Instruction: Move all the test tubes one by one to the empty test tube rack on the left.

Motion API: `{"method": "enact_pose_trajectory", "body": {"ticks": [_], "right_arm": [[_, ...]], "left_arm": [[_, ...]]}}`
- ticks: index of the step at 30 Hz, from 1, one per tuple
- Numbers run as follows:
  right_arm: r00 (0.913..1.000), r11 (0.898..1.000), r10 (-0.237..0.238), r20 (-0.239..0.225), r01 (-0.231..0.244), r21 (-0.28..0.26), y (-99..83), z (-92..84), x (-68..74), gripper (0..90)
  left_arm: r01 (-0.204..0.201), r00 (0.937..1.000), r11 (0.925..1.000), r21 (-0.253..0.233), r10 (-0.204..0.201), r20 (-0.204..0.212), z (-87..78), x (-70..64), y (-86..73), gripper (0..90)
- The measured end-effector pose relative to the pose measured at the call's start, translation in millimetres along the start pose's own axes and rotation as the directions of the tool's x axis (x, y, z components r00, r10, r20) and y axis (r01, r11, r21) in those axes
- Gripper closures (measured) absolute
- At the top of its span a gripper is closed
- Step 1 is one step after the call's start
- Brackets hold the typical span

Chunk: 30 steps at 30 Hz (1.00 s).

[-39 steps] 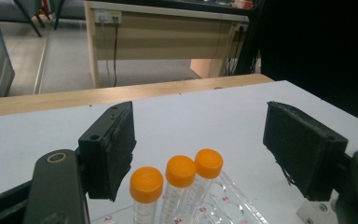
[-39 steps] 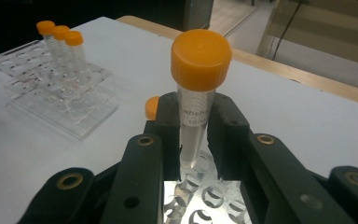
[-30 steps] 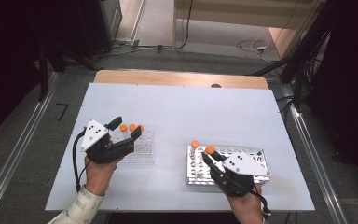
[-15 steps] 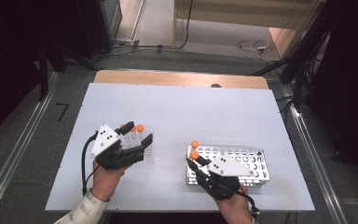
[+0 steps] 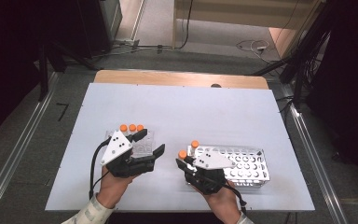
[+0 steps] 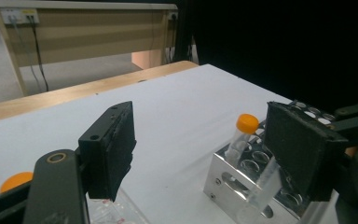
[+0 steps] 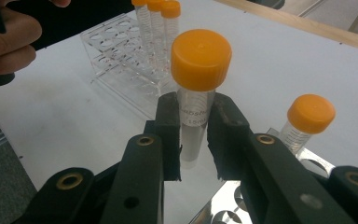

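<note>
My right gripper (image 7: 193,135) is shut on a clear tube with an orange cap (image 7: 200,58), held upright just off the left end of the metal rack (image 5: 247,163). In the high view this held tube (image 5: 182,154) stands beside a second orange-capped tube (image 5: 195,144) that sits in the rack's corner hole. My left gripper (image 5: 150,142) hovers open over the clear plastic rack (image 5: 142,147), nothing between its pads (image 6: 109,149). Three orange-capped tubes (image 5: 130,127) stand along that rack's far side.
The white table (image 5: 182,107) has a wooden strip (image 5: 177,78) along its far edge. The two racks lie close to the near edge, a narrow gap between them. A cable (image 5: 93,163) trails from the left gripper.
The left gripper has slid right and a little nearer over the clear rack. The right gripper has carried its tube left along the metal rack to its left end and slightly down.
</note>
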State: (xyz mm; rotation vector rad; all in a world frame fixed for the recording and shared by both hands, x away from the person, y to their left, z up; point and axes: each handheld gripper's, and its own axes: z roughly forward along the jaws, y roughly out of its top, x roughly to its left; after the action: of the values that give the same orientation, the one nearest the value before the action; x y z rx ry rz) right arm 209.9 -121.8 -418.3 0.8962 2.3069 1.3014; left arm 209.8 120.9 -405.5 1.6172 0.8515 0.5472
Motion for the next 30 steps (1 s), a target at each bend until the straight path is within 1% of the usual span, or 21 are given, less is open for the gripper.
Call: {"method": "enact_pose_trajectory", "body": {"ticks": [2, 5, 10, 14, 16, 20, 24, 30], "right_arm": [[1.0000, 1.000, -0.001, -0.004, 0.001, 0.007, 0.2, 3.4, 0.1, 72.9], [0.9999, 1.000, -0.009, -0.007, 0.009, 0.018, 0.8, 8.0, 1.5, 72.9], [0.9996, 0.999, -0.021, -0.019, 0.022, 0.032, 2.3, 15.6, 5.6, 72.9], [0.9991, 0.999, -0.031, -0.028, 0.032, 0.035, 3.9, 19.2, 9.0, 72.9], [0.9989, 0.999, -0.035, -0.032, 0.036, 0.035, 4.8, 20.1, 10.1, 72.9], [0.9985, 0.999, -0.038, -0.039, 0.039, 0.036, 5.8, 21.9, 12.6, 72.9], [0.9983, 0.999, -0.040, -0.041, 0.042, 0.034, 6.5, 22.6, 13.8, 72.9], [0.9984, 0.999, -0.039, -0.042, 0.040, 0.035, 6.5, 22.9, 14.0, 72.9]], "left_arm": [[-0.007, 0.9999, 1.0000, 0.005, 0.007, 0.015, 0.8, -2.2, -0.5, 26.4], [-0.015, 0.9987, 0.9998, 0.013, 0.014, 0.050, 2.5, -5.8, -1.5, 29.7], [-0.033, 0.9945, 0.9991, 0.026, 0.030, 0.100, 6.0, -12.4, -4.5, 34.4], [-0.059, 0.9918, 0.9972, 0.045, 0.053, 0.116, 9.7, -16.8, -8.5, 39.7], [-0.066, 0.9895, 0.9966, 0.049, 0.059, 0.132, 10.9, -18.1, -10.1, 44.0], [-0.084, 0.9862, 0.9949, 0.056, 0.075, 0.148, 12.6, -20.6, -12.1, 52.0], [-0.097, 0.9844, 0.9935, 0.061, 0.086, 0.153, 13.7, -21.6, -14.0, 59.2], [-0.105, 0.9830, 0.9923, 0.066, 0.094, 0.158, 14.9, -22.8, -15.7, 65.3]]}}
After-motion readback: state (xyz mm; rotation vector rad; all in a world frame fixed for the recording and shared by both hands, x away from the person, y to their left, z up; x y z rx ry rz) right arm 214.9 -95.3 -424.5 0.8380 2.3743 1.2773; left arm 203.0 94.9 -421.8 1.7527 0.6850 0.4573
